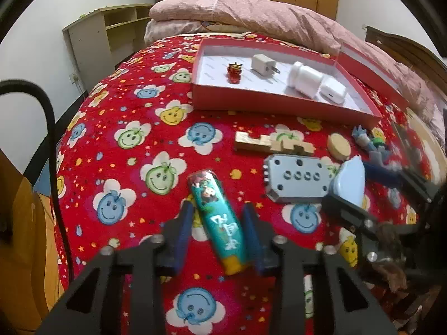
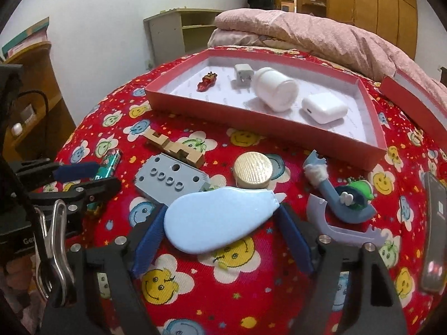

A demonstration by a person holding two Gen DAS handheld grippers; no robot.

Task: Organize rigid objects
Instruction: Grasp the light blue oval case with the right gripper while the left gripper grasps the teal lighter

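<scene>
Left tongs (image 1: 218,231) are straddling the teal tube (image 1: 219,220) on the bed, a gap showing at one side; right tongs (image 2: 220,220) are flanking the blue case (image 2: 218,220), grip unclear; both probably bound for the far red box (image 2: 268,128).

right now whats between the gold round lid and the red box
Only bare bedspread in the right wrist view, between the gold lid and the red box.

Little can be read. The teal cartoon-printed tube (image 1: 220,220) carries large white characters along its lower half — stylised, not legible. In the right wrist view, at nine o'clock, white letters "Ge" show on a black device (image 2: 16,238) — the rest is cut off.
</scene>
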